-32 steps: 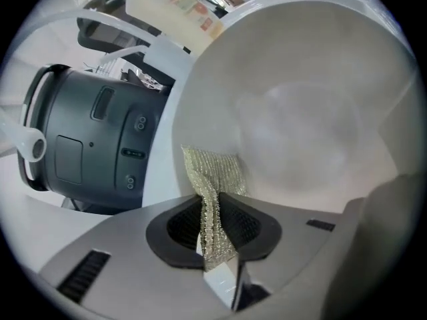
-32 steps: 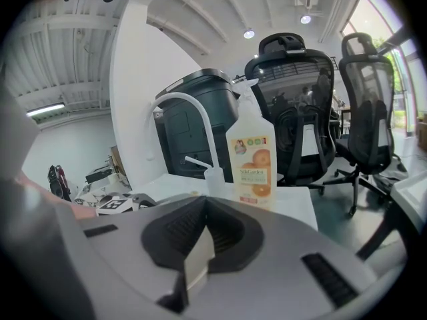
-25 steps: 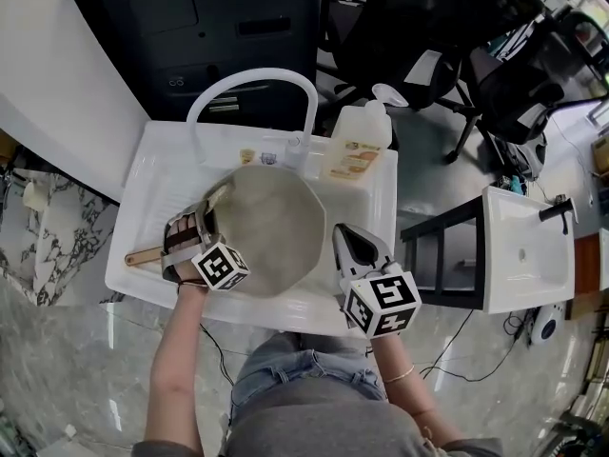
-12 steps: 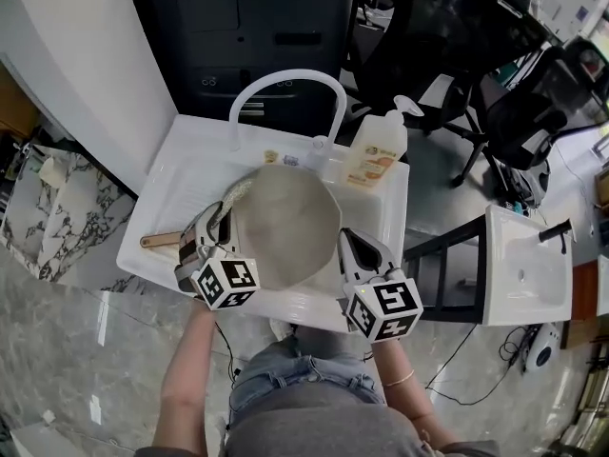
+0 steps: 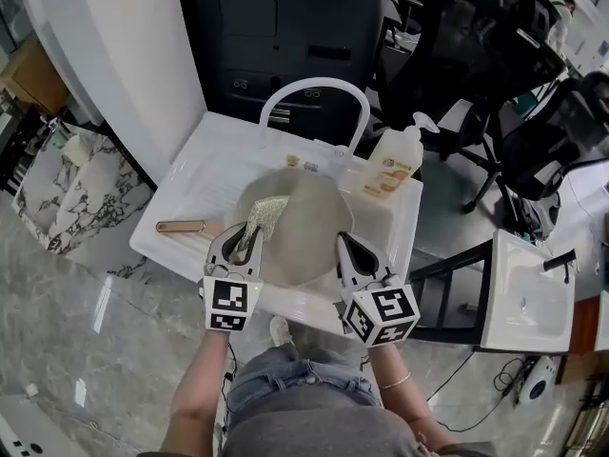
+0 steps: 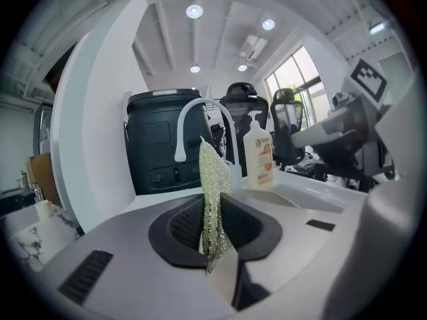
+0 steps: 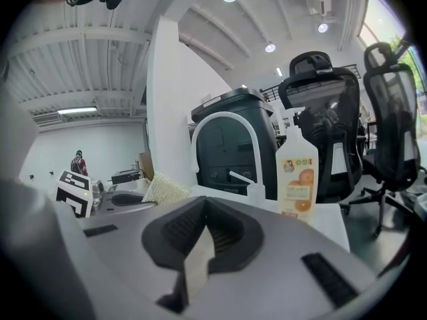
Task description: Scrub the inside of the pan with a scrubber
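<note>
The pan [image 5: 303, 236], round with a grey inside, lies in the white sink [image 5: 195, 174]; its wooden handle [image 5: 181, 226] points left. My left gripper [image 5: 249, 232] hangs over the pan's near left rim, shut on a glittery pale-green scrubber [image 5: 265, 212]. In the left gripper view the scrubber [image 6: 211, 179] stands upright, pinched between the jaws of that gripper [image 6: 213, 242]. My right gripper [image 5: 343, 243] is at the pan's near right edge, shut, with nothing between its jaws [image 7: 199, 249]. From the right gripper view the scrubber [image 7: 165, 189] shows at the left.
A white arched faucet [image 5: 315, 95] rises at the back of the sink. A soap bottle with an orange label [image 5: 393, 167] stands at the back right corner. A black cabinet [image 5: 285, 27] and office chairs [image 5: 476, 55] lie beyond. A second white basin [image 5: 523, 293] is at the right.
My left gripper has moved right from over the handle to the pan's near left rim, carrying the scrubber. The handle now shows uncovered. The right gripper has stayed beside the pan.
</note>
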A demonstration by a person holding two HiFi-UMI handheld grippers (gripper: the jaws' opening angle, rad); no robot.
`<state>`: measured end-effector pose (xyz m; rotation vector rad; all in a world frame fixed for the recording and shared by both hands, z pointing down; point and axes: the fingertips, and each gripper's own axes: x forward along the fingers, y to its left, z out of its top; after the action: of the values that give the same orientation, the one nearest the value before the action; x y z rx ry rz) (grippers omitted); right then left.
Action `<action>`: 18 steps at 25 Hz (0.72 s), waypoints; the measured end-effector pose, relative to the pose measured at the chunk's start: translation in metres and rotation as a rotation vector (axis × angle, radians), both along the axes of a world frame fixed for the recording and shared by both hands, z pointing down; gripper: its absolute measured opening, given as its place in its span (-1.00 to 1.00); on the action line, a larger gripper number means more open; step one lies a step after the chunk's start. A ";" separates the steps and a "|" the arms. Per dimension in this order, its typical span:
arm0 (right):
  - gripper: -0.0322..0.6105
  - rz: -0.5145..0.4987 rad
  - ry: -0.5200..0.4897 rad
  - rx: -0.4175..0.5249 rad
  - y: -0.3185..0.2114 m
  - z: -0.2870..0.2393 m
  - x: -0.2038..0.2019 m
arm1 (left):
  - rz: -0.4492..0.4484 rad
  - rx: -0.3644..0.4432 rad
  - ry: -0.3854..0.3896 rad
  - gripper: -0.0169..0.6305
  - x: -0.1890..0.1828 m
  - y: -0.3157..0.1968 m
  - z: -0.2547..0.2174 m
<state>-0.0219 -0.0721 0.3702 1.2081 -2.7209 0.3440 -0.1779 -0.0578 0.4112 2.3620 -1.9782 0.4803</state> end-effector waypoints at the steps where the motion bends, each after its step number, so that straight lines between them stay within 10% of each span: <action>1: -0.87 -0.012 -0.012 0.006 0.003 -0.002 0.000 | -0.003 0.009 0.026 -0.73 0.003 0.004 -0.003; 18: -0.87 -0.179 -0.029 0.112 0.065 -0.018 0.036 | -0.206 0.101 0.196 -0.73 0.044 0.084 -0.037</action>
<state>0.0139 -0.0073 0.3521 0.9802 -2.8805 0.1915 -0.1339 0.0259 0.3747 2.1283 -2.1646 0.1374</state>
